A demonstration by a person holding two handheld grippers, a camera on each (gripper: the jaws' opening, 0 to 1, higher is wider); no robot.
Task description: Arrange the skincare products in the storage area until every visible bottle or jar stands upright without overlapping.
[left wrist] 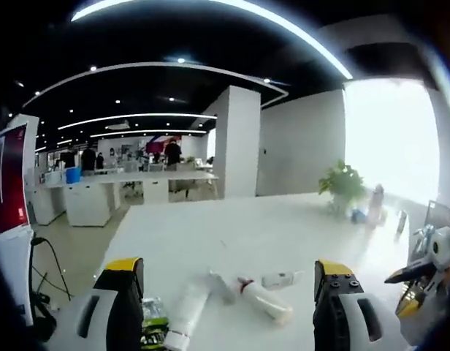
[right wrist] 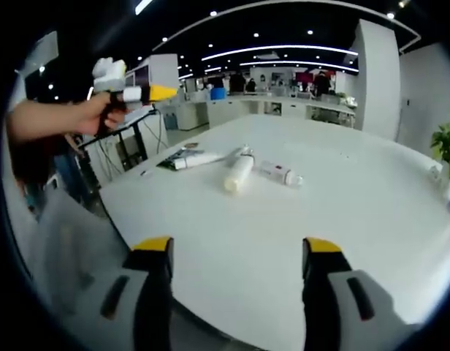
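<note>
Opening step, approach: both claws, left claw (left wrist: 230, 292) and right claw (right wrist: 237, 256), gape empty above the white table (right wrist: 342, 212), where three skincare bottles (right wrist: 237, 172) lie toppled mid-table; the next move likely calls for closing on one and righting it.

Left gripper (left wrist: 229, 281) gapes above three toppled bottles (left wrist: 232, 300).

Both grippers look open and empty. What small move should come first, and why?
Probably lower the left gripper onto the nearest white bottle. It lies on its side on the white table, between that gripper's open jaws, and nothing is held yet.
</note>
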